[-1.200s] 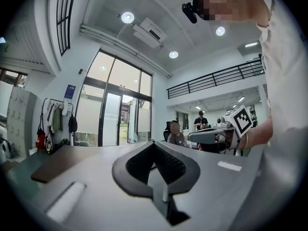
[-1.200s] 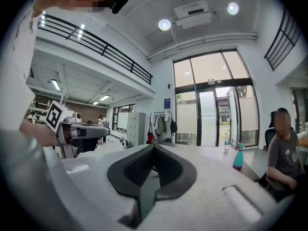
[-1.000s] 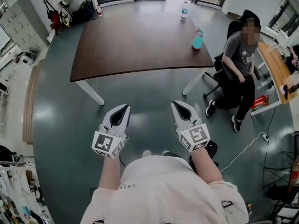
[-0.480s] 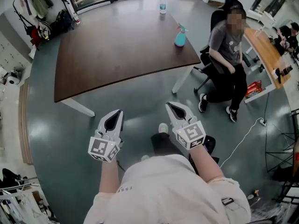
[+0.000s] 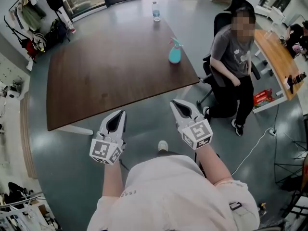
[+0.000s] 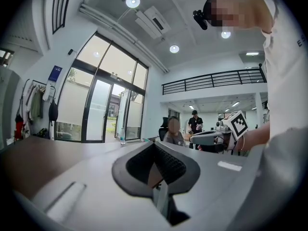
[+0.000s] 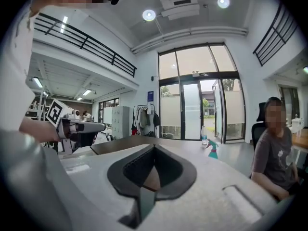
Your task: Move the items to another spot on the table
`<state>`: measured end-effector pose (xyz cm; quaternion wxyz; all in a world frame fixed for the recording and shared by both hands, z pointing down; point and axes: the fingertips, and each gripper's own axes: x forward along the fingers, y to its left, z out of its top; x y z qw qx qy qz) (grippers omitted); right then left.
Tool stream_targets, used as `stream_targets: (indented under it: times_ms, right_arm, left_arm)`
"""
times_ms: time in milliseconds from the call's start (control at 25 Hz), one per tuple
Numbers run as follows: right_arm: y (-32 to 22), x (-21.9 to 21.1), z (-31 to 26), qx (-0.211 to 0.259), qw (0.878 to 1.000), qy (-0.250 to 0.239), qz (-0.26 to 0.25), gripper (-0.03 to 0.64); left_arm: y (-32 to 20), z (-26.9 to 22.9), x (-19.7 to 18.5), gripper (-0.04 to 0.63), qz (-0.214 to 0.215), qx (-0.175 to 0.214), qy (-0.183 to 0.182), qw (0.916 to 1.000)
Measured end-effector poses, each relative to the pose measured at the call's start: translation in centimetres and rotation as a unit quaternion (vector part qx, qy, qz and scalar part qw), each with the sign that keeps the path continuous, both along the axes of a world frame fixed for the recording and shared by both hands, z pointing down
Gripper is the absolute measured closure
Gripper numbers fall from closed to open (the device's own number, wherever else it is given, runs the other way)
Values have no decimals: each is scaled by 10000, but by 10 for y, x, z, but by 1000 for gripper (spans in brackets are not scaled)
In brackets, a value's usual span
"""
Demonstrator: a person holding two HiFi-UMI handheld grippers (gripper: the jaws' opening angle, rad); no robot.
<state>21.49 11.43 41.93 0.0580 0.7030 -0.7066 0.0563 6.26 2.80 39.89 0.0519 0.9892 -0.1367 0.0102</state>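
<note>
Two items stand on the dark brown tabletop [image 5: 106,76], which fills the upper middle of the head view. Near its right-hand edge is a spray bottle [image 5: 174,53]. It has a teal body that widens toward the base and a narrow trigger head with a hint of pink (it stands upright). At the tabletop's far corner, toward the top of the frame, is a clear water bottle [image 5: 156,11] with a pale band round its middle. It is also upright and well apart from the spray bottle.

The left gripper [image 5: 119,115] sits left of centre in the lower half of the frame, just short of the tabletop's near edge. The right gripper [image 5: 177,105] sits right of centre over the grey floor [image 5: 144,129]. Both are well apart from the two items. In each gripper's own view the jaws are closed tip to tip with nothing between them.

A person in a grey shirt [image 5: 235,52] sits on a black chair just beside the tabletop's right side.
</note>
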Motion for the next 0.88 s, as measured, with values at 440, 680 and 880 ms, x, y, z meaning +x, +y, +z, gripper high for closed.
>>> stream_targets:
  times_ms: [440,680,880]
  right_arm:
    - [-70,125,5,-90,9997,-72,223,627]
    - [-128,180,18,-110,9980,-30,624,572]
    - [-169,225,48,-559,9967,-249,533,453]
  left_arm:
    - [-71,6,129,578,250,-243,18,9994]
    - [-132,14,191,578,656,-430,112,9969]
    - [-175,32,253,578,981,-512,-20,9939]
